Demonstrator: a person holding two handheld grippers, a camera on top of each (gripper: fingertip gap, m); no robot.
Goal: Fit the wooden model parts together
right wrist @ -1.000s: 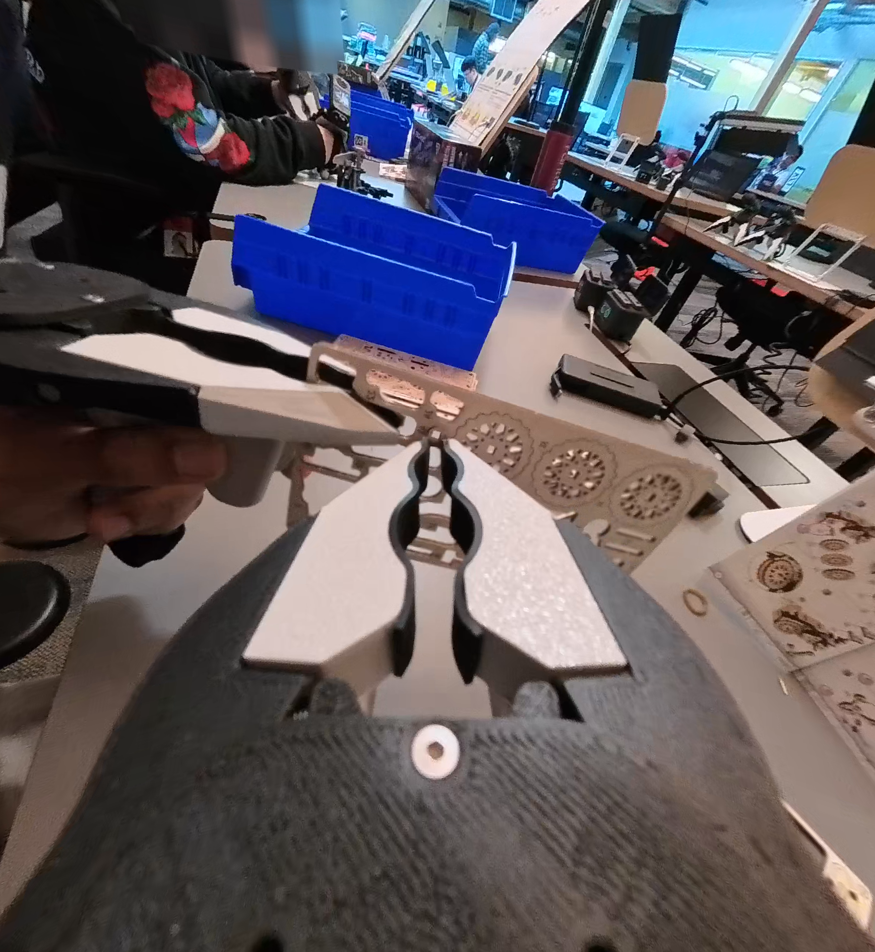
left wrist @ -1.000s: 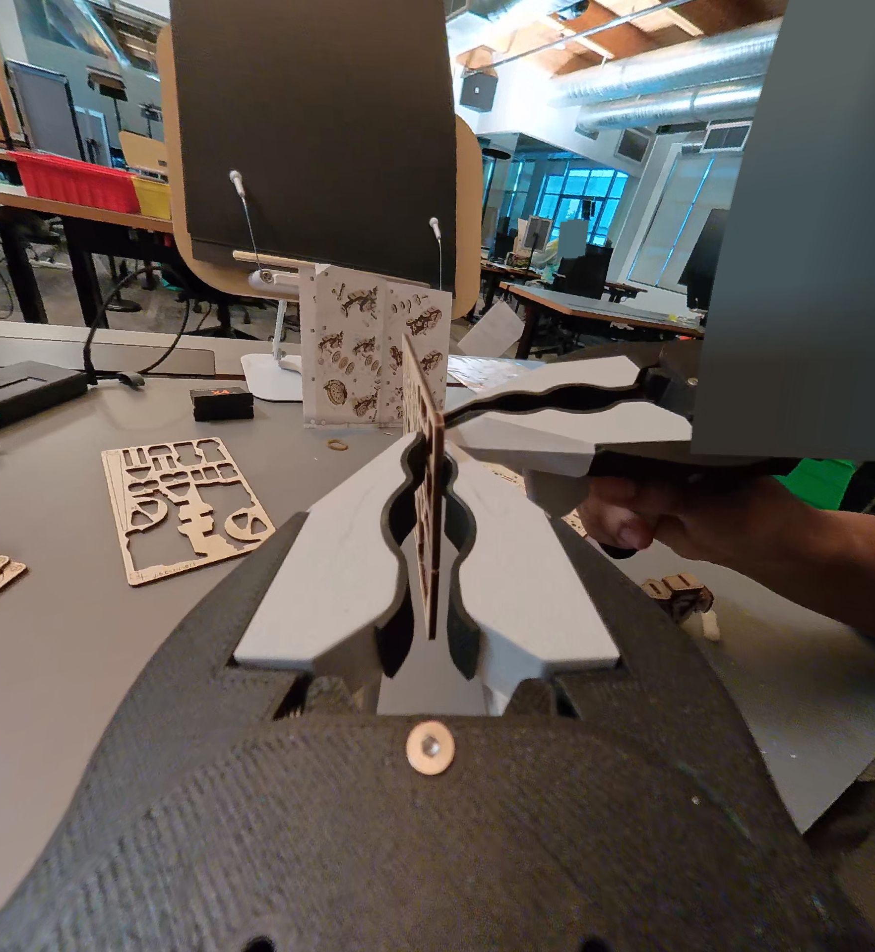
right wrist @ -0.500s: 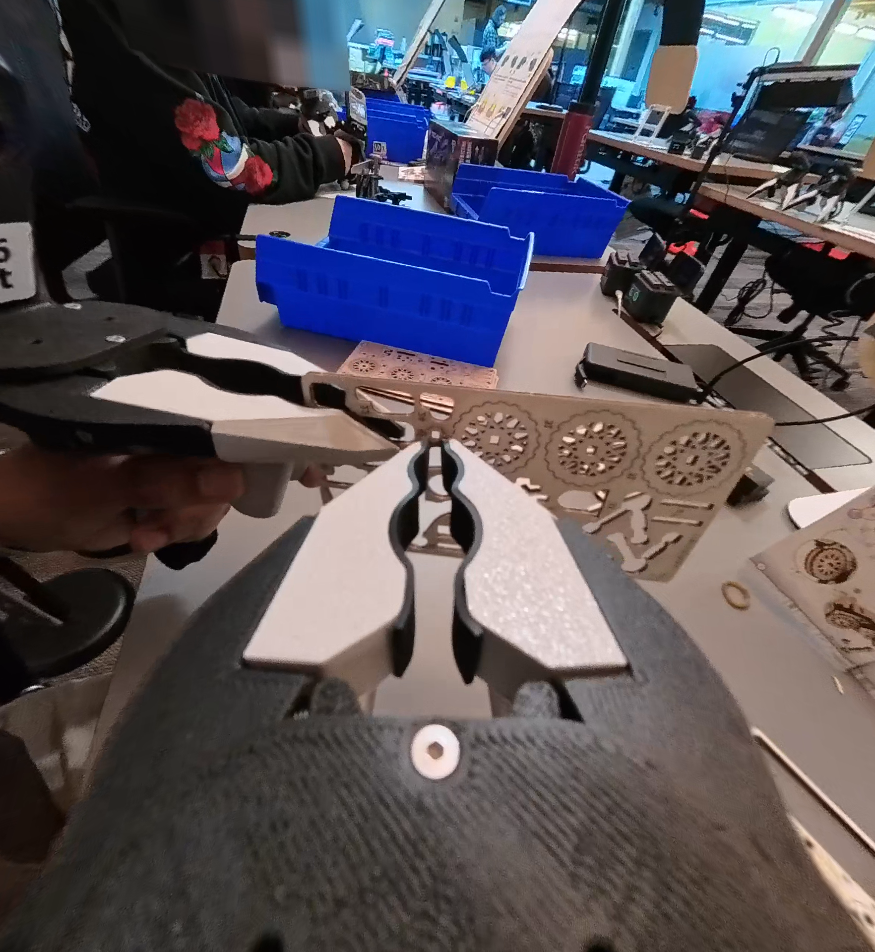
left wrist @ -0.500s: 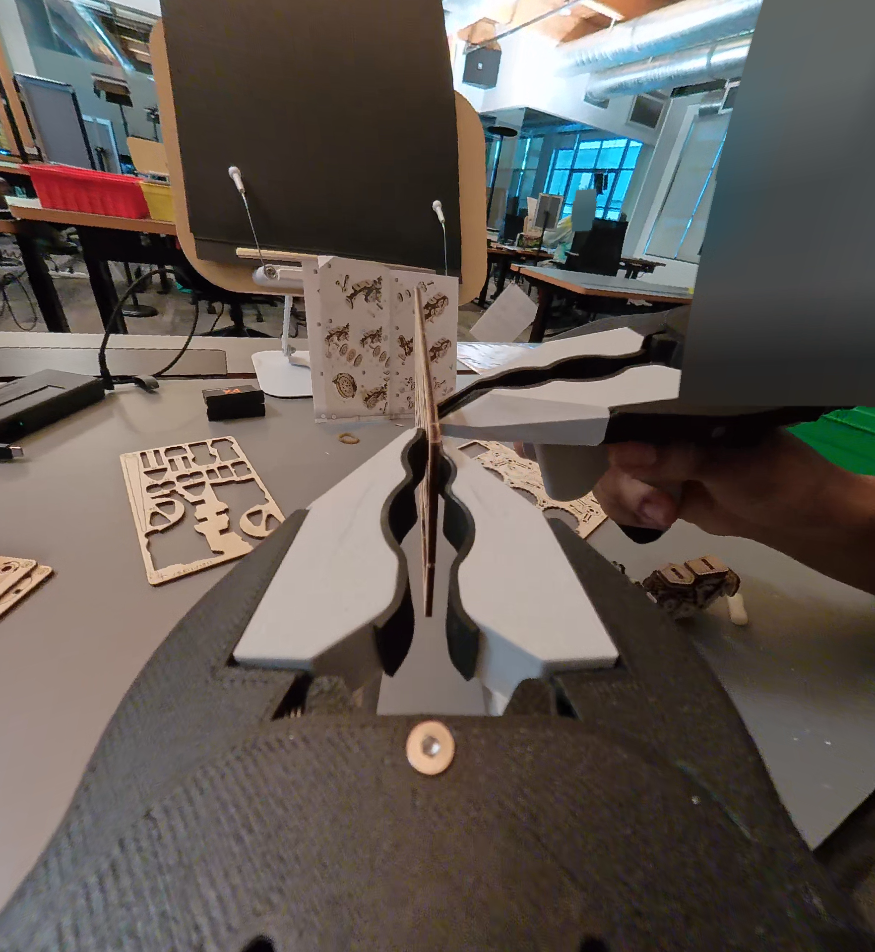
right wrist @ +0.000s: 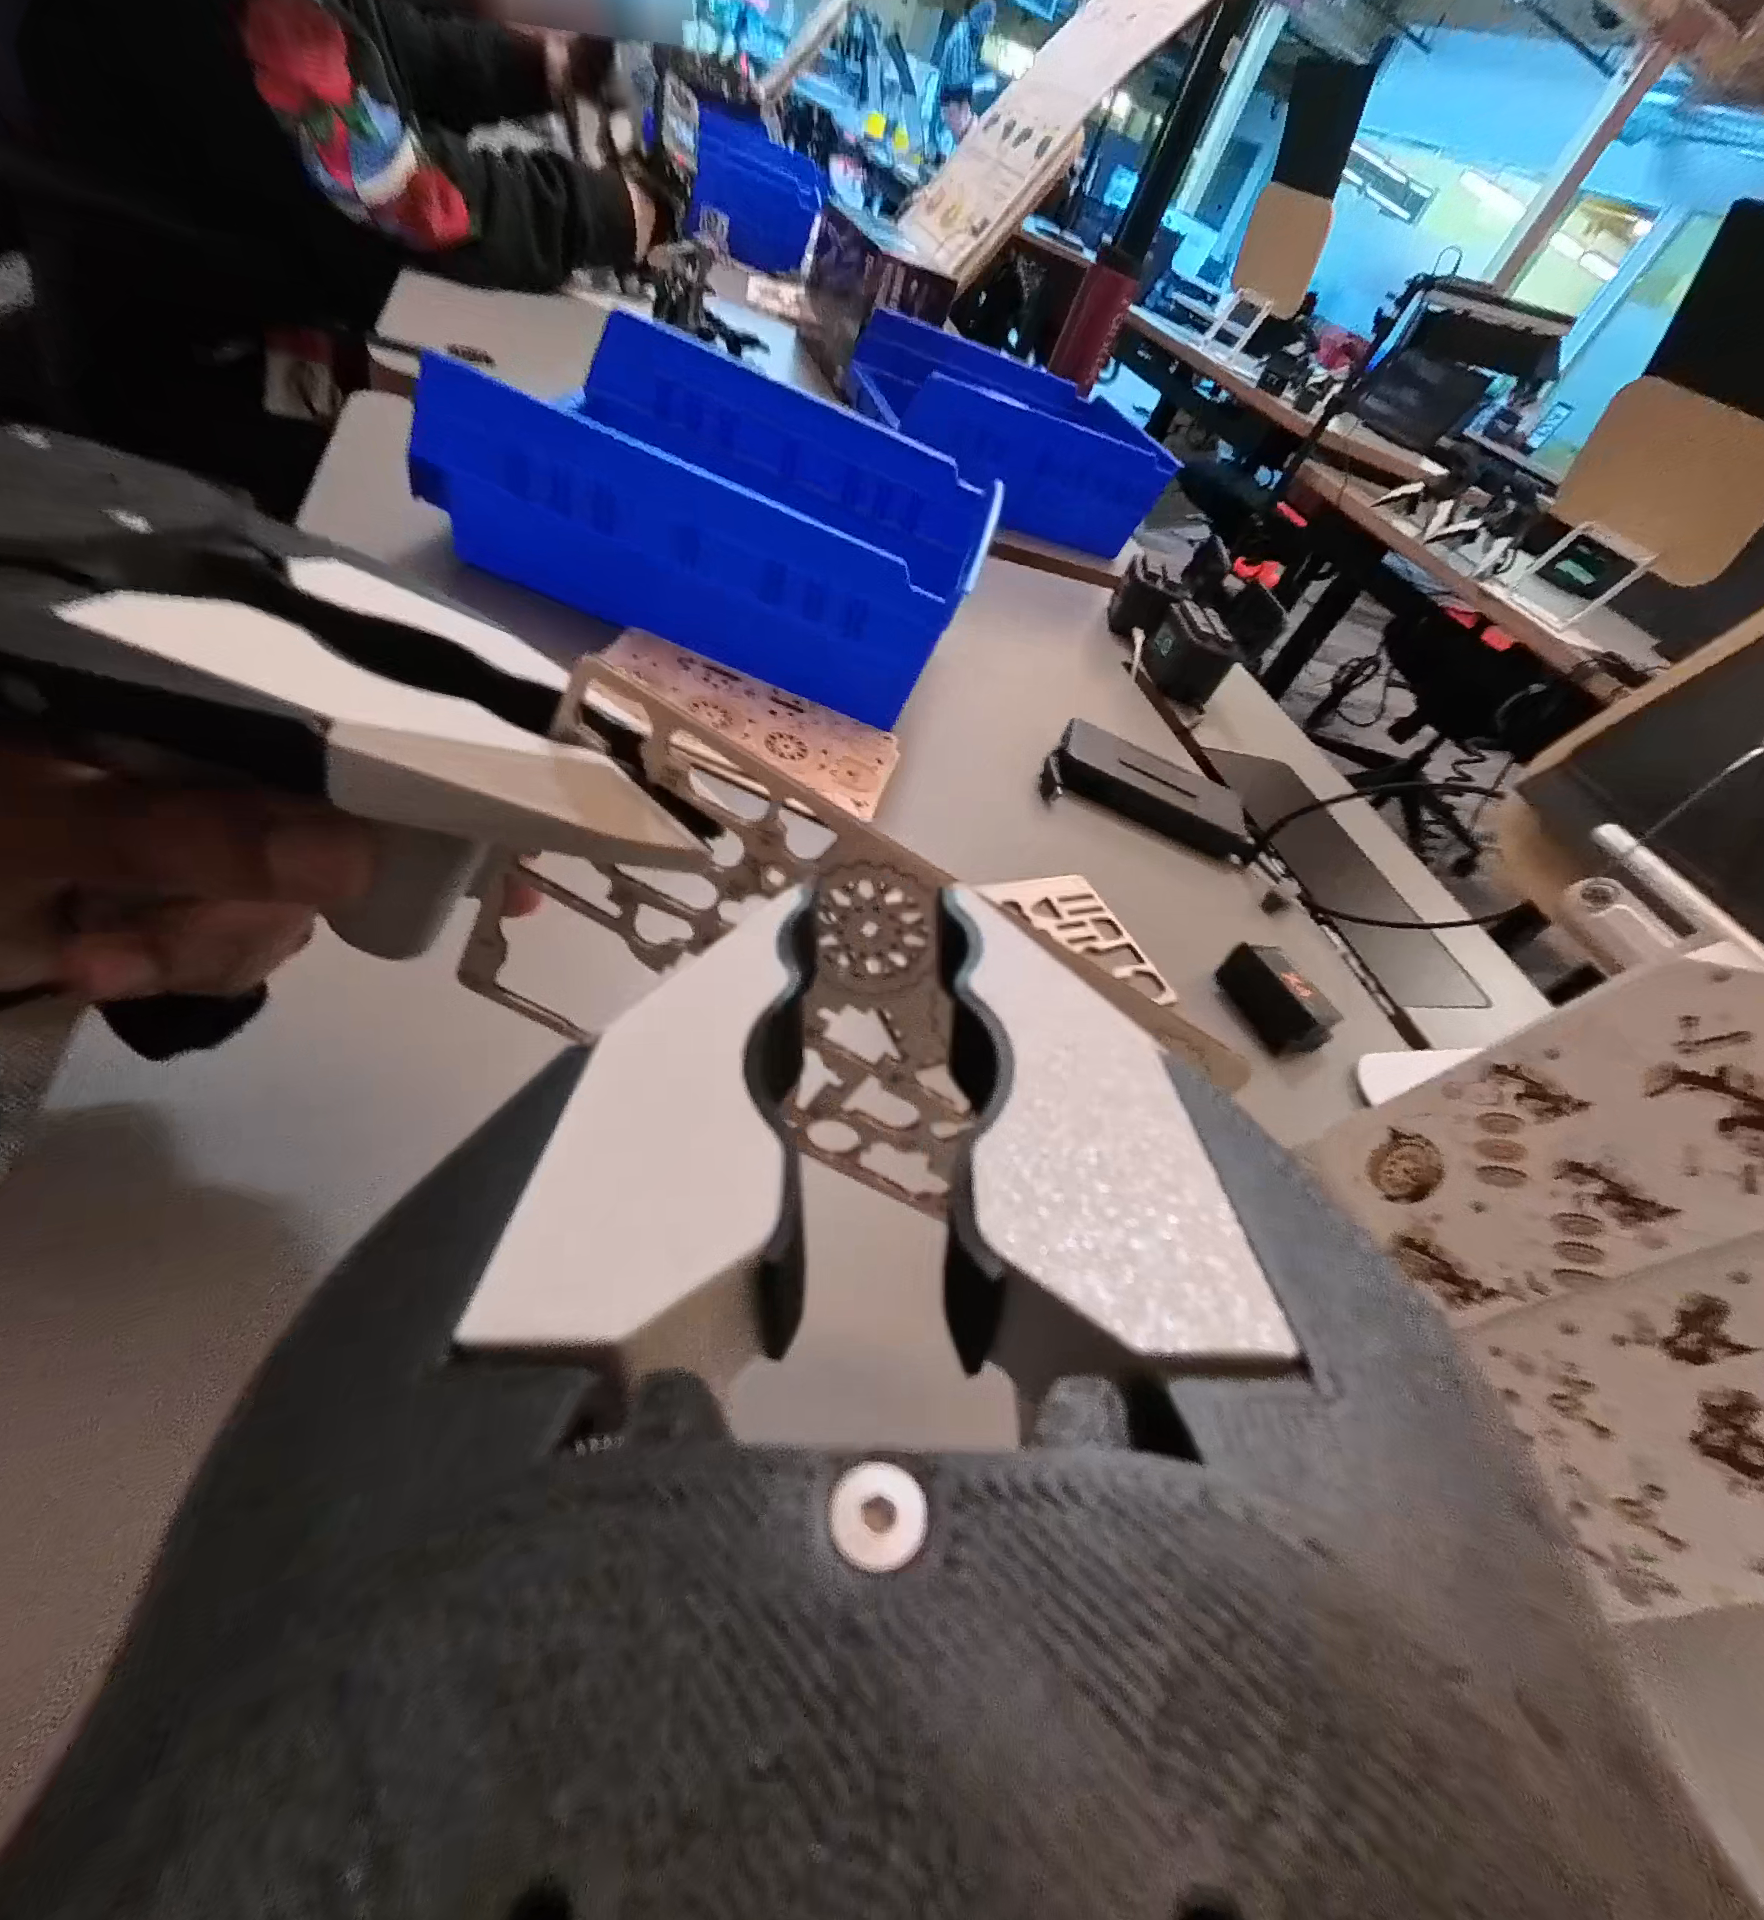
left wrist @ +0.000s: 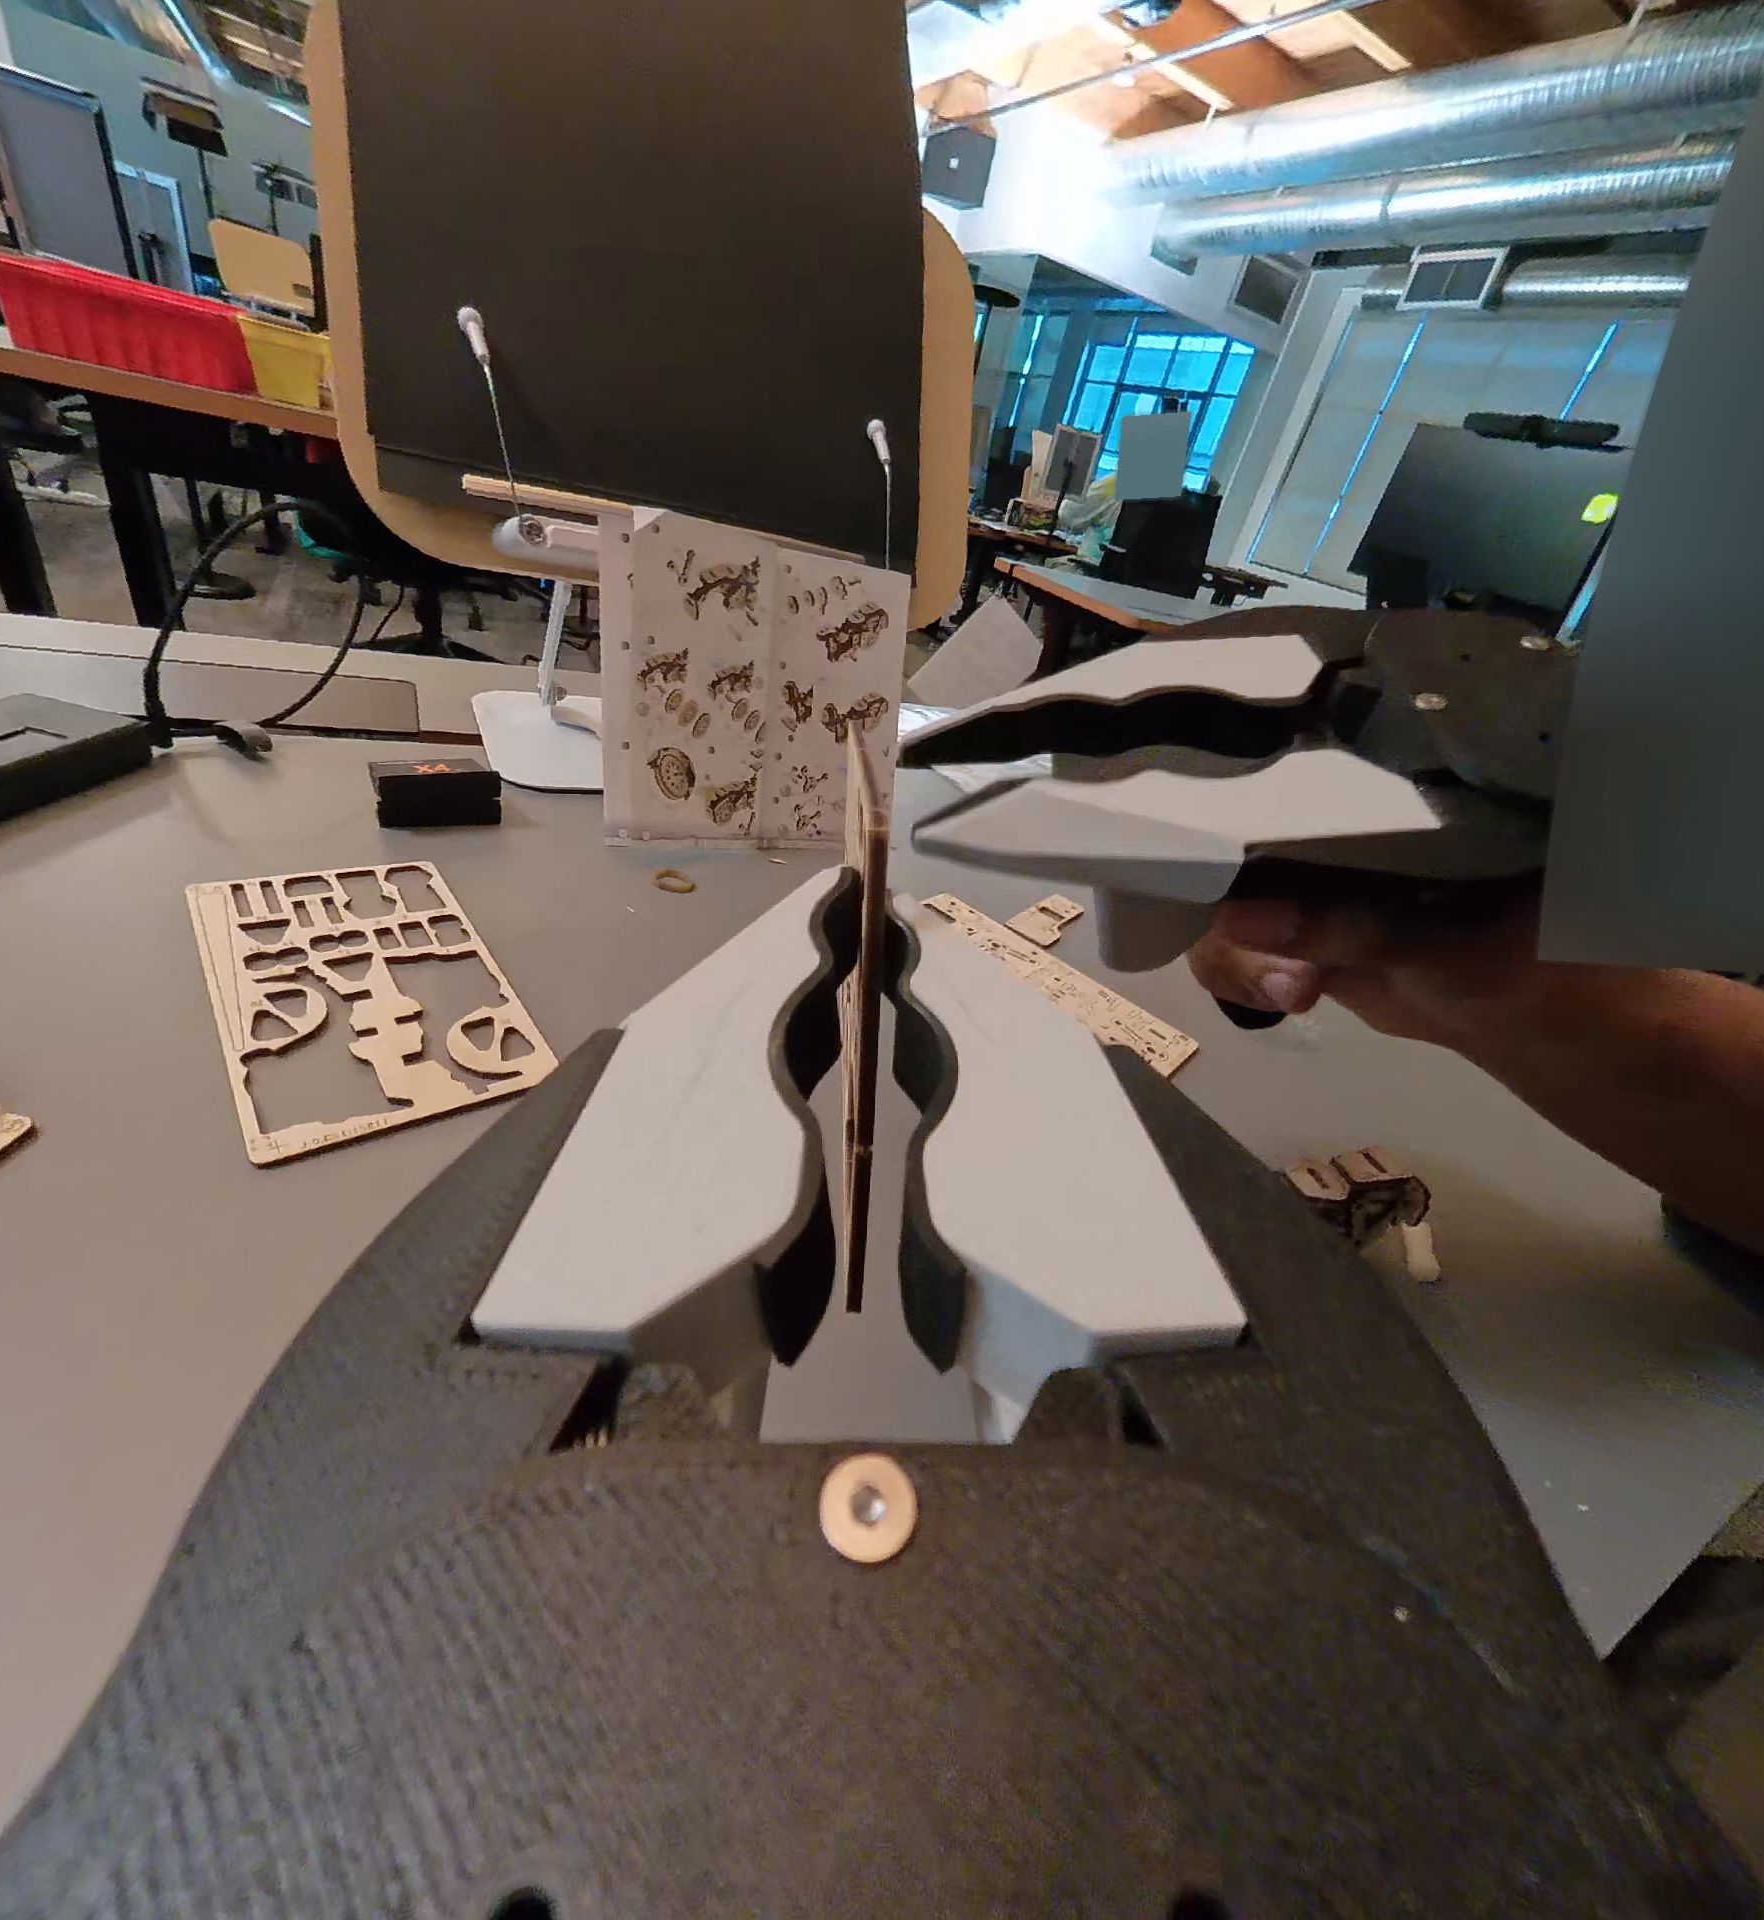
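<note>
Left wrist view: a thin wooden parts sheet (left wrist: 865, 997) stands on edge between the fingers of the left gripper (left wrist: 867, 914), which is clamped on it and holds it upright above the grey table (left wrist: 109, 1299). Just to its right, the right gripper (left wrist: 909, 790) points at the sheet's upper edge with its jaws a little apart and nothing between them; a hand (left wrist: 1273, 966) grips its handle.

In the right wrist view, blurred by motion, the same wooden parts sheet (right wrist: 732, 883) appears flat-on, its cut-out gear shapes showing. The left gripper (right wrist: 680, 821) pinches one end of it, while the right gripper (right wrist: 873, 904) frames a round gear cut-out between its separated tips. Whether those tips touch the sheet cannot be told.

On the table to the left lies a punched-out sheet (left wrist: 358, 997) with most pieces gone, and another flat wooden sheet (left wrist: 1065, 977) lies beyond the left gripper's right finger. A small assembled wooden piece (left wrist: 1361, 1195) sits near the table's right edge. An illustrated instruction sheet (left wrist: 753, 717) stands propped behind, with a small rubber band (left wrist: 674, 882) before it and a small black box (left wrist: 436, 792) to its left. Blue bins (right wrist: 712, 520) sit at the far end of the table.
</note>
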